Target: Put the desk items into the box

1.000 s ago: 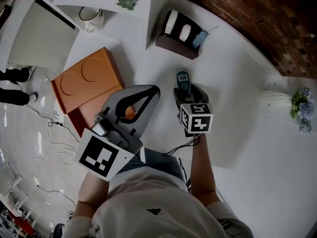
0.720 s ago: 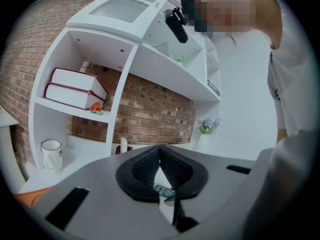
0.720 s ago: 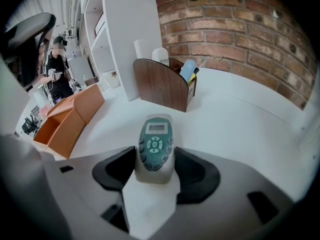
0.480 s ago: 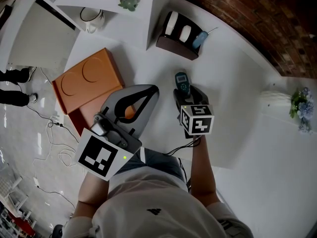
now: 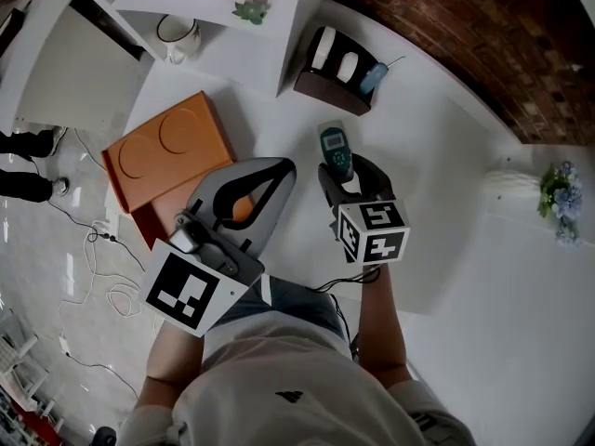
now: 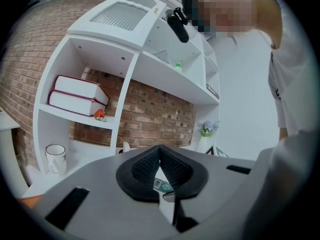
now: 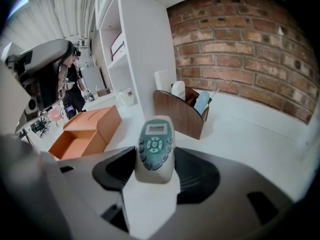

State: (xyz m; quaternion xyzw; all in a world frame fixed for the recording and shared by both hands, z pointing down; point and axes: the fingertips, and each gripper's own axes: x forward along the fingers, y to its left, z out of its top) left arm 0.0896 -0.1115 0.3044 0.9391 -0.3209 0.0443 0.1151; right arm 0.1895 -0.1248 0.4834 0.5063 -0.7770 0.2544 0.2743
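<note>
R gripper (image 7: pixel 156 173) clamped on teal-faced remote (image 7: pixel 154 146), over white desk (image 5: pixel 446 184). L gripper (image 6: pixel 160 151) alongside, tips together, nothing between. Open orange box (image 5: pixel 165 154) lies further left, well apart from remote. Brown desk organiser (image 5: pixel 337 71) stands beyond remote.

A grey remote with a teal keypad (image 7: pixel 154 146) sits face up, clamped in the right gripper (image 7: pixel 155 166). An open orange cardboard box (image 5: pixel 165 151) lies to its left.

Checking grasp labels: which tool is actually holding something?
The right tool, shut on the teal-faced remote. The left tool grips nothing; its jaws meet at the tips.
</note>
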